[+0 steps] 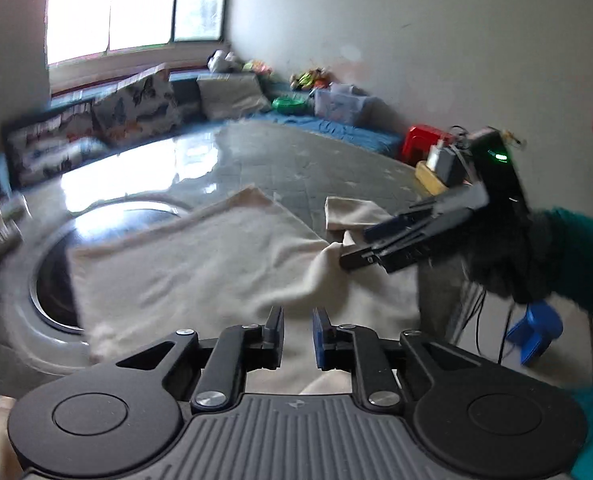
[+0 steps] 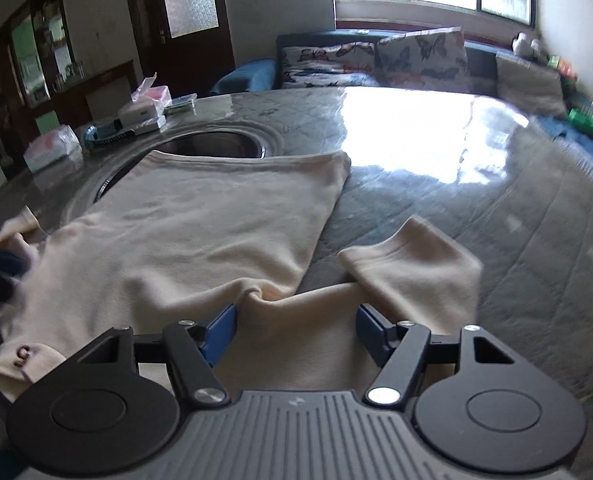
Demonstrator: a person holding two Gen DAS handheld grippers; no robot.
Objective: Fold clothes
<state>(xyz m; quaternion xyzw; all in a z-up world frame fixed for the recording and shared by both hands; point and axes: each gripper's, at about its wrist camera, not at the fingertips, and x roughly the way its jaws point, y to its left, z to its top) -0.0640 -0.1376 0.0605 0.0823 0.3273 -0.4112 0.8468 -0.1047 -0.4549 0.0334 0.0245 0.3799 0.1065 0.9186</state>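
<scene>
A cream sweater (image 2: pixel 200 232) lies spread on a grey quilted table (image 2: pixel 476 216), partly over a round metal basin (image 2: pixel 212 146). One sleeve (image 2: pixel 412 264) lies bent to its right. My right gripper (image 2: pixel 296 324) is open, its jaws wide on either side of a bunched ridge of cloth near the sleeve's root. In the left wrist view the sweater (image 1: pixel 200 264) lies ahead, and my left gripper (image 1: pixel 298 320) is open with a narrow gap just above the cloth. The right gripper (image 1: pixel 356 254) shows there at the right, at the fabric fold.
The basin rim (image 1: pixel 56 280) sits at the left. Boxes and packets (image 2: pixel 144 112) stand at the table's far left. Cushions (image 2: pixel 416 56) and a sofa line the wall under the window. A red stool (image 1: pixel 424 140) and a blue stool (image 1: pixel 536 332) stand at the right.
</scene>
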